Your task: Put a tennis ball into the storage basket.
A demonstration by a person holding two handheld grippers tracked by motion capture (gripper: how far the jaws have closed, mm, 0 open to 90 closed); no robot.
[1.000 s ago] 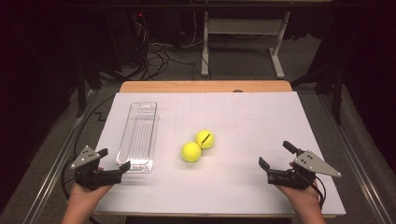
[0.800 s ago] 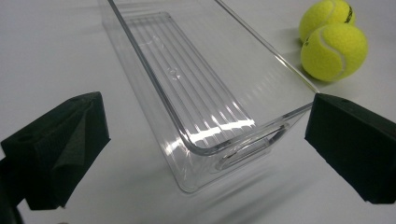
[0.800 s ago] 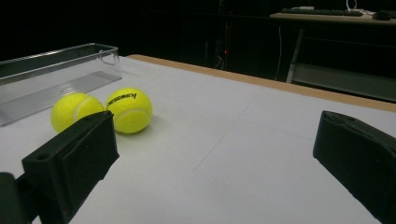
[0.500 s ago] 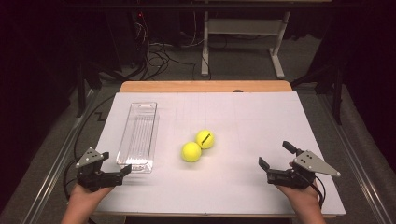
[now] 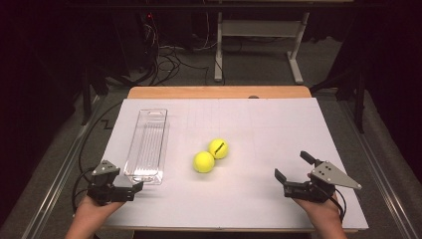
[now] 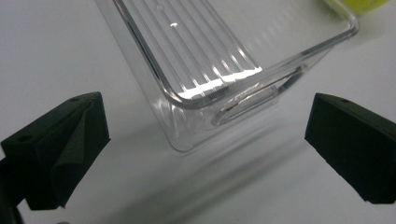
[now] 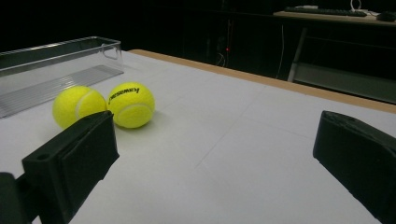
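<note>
High view: both grippers wait near the clear tray (image 5: 147,144), jaws apart.
The left gripper (image 5: 133,186) points at the tray's near end; two tennis balls (image 5: 211,155) lie just right of the tray. The right gripper (image 5: 292,173) likely reaches for one next.

Clear ribbed plastic tray (image 5: 147,147), empty, upright, lengthwise along the table's left edge. Two yellow tennis balls (image 5: 211,155) touching, mid-table just right of it.
</note>
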